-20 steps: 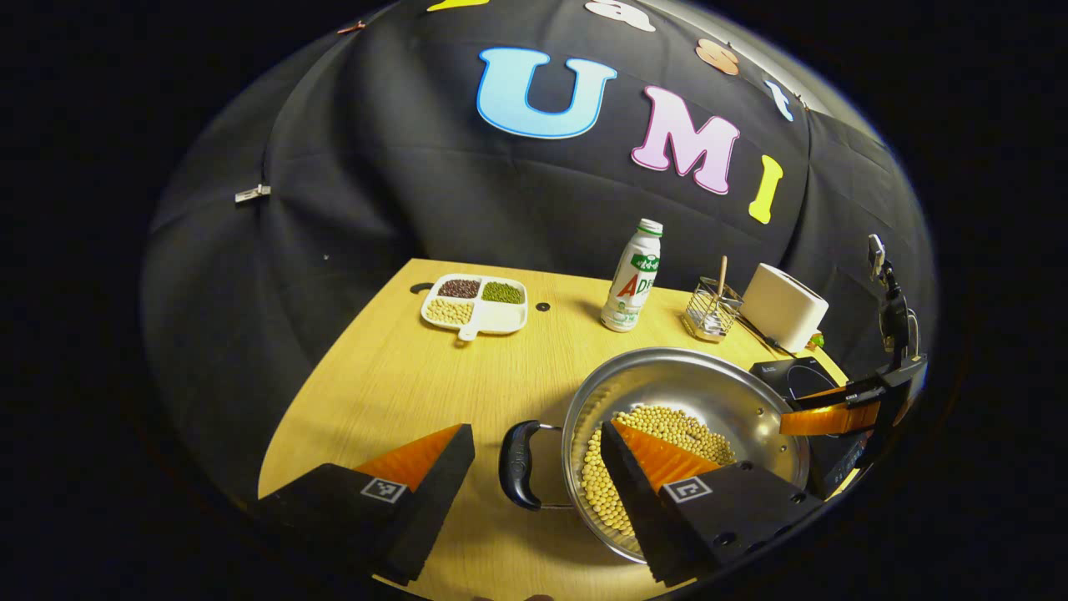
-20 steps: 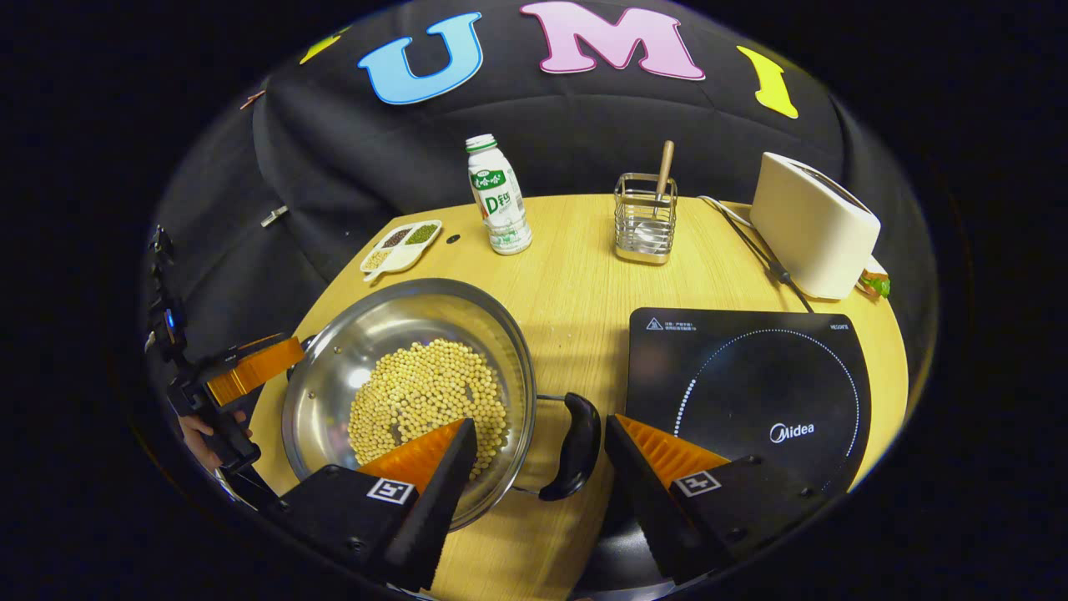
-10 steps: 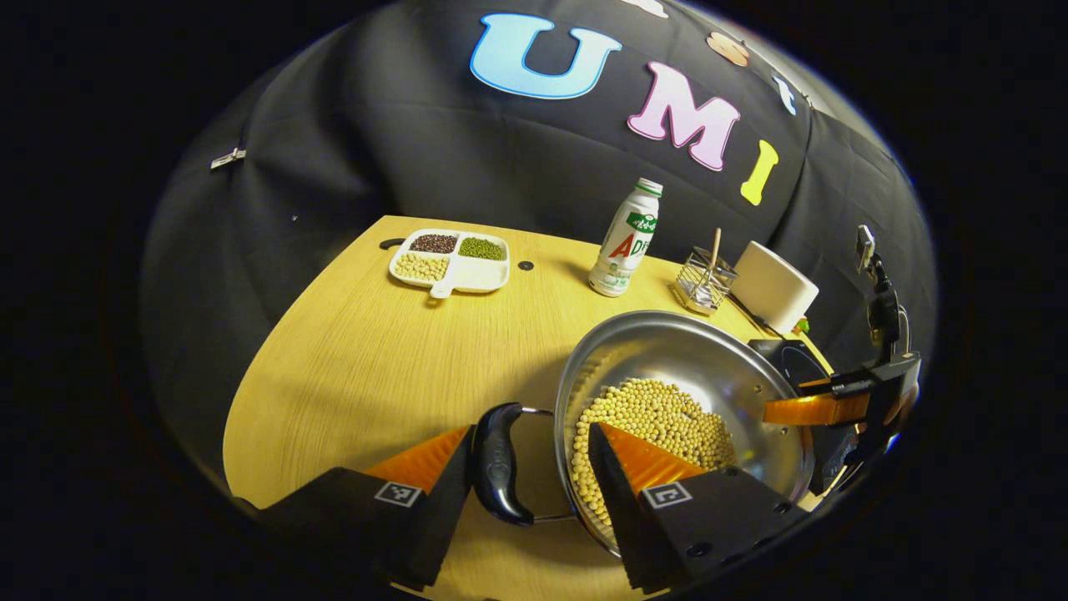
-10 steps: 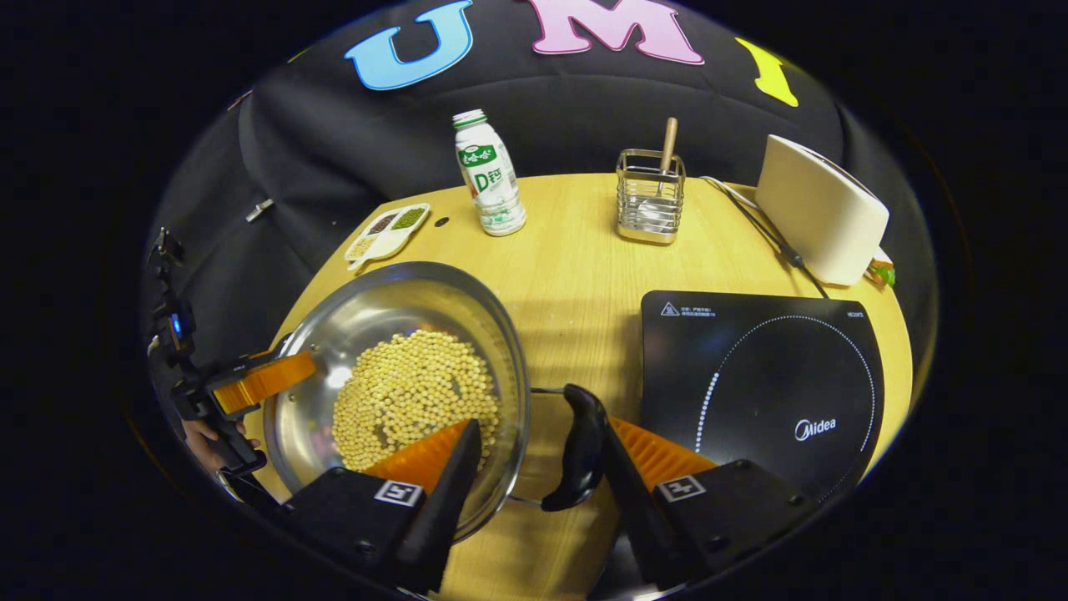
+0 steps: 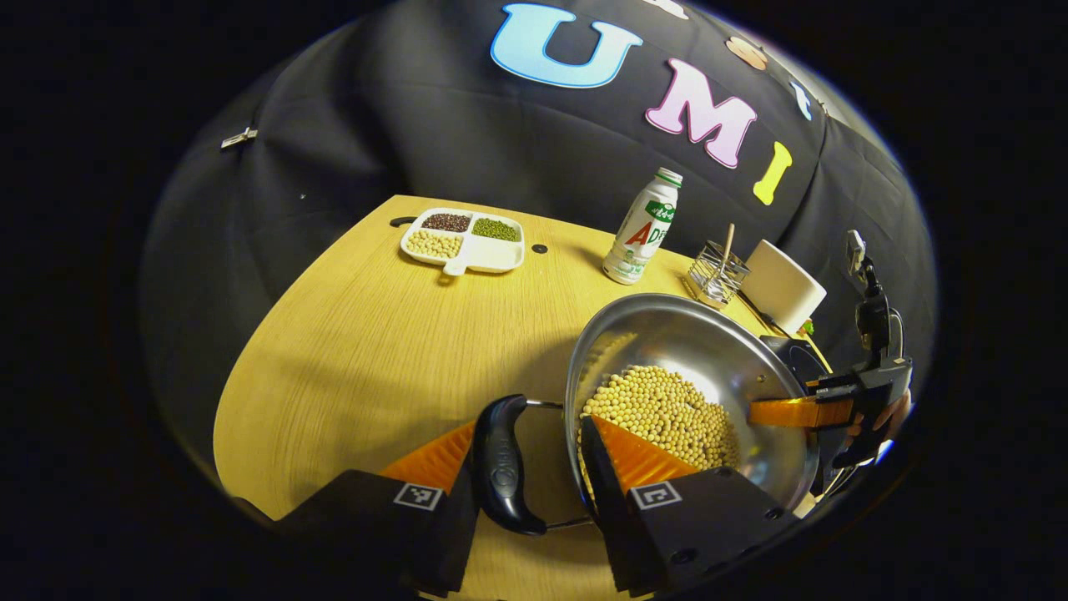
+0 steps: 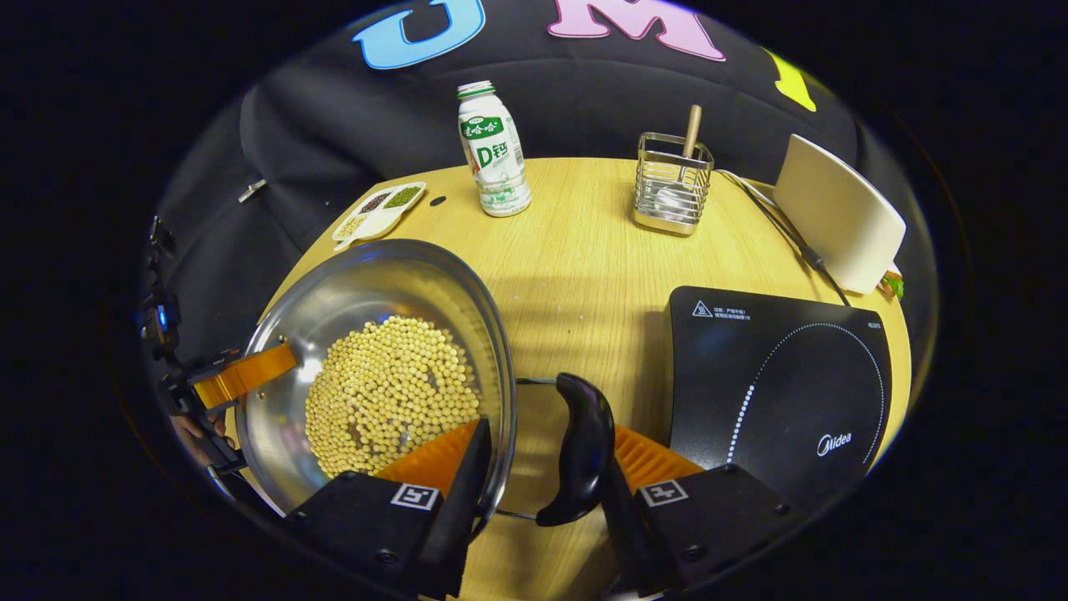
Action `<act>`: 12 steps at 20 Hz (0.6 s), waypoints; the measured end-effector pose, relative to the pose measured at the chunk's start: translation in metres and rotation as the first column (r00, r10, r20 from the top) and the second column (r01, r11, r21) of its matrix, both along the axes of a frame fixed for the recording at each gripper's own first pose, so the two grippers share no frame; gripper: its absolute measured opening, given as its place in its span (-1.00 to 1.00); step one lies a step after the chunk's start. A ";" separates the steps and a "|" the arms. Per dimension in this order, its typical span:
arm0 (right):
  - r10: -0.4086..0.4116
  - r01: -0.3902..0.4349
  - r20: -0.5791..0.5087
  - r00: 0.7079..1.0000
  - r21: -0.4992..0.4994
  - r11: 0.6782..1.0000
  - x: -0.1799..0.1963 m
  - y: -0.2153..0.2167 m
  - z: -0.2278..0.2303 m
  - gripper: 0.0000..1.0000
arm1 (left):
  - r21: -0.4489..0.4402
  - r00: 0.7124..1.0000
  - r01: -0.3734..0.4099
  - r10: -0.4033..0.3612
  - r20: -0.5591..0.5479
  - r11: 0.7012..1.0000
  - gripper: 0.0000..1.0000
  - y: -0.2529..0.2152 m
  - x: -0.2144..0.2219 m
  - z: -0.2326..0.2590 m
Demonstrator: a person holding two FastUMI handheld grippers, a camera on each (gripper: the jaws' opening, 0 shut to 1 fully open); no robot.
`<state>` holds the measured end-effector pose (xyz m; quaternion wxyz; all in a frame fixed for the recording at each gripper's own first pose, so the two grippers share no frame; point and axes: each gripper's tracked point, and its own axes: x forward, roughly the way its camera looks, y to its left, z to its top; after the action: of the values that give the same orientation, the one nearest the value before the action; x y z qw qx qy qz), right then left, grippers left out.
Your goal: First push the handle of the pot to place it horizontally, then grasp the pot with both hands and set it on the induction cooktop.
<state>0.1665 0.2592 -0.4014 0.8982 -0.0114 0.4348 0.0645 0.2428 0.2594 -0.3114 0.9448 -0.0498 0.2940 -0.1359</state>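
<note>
Wood-grain table [image 6: 584, 275] carries induction cooktop [image 6: 784, 392] at three o'clock of the pot [image 6: 375, 334]. Left gripper [image 5: 527, 455] and right gripper [image 6: 546, 463] each straddle a pot handle, fingers spread.

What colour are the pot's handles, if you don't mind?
The pot handles are glossy black, clearest in the right gripper view.

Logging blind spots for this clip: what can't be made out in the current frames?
- Pot base: both views, hidden by its own wall and the beans; lifted or resting, unclear.
- Left gripper grip on the handle: its fingers hide the contact.
- Cooktop: left gripper view, mostly behind the pot.
</note>
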 end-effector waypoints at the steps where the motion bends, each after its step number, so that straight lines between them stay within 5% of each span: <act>1: -0.020 0.020 -0.006 1.000 0.010 1.000 0.000 -0.001 0.002 0.35 | -0.008 1.000 0.000 0.000 -0.006 1.000 0.35 -0.001 -0.001 -0.001; 12: -0.059 0.060 -0.035 0.998 0.033 0.998 -0.007 -0.002 0.002 0.15 | 0.005 0.992 -0.121 0.121 -0.029 0.993 0.14 0.003 -0.008 -0.003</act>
<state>0.1596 0.2574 -0.3992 0.8922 0.0178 0.4490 0.0452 0.2350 0.2626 -0.3147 0.9470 -0.0678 0.3045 -0.0771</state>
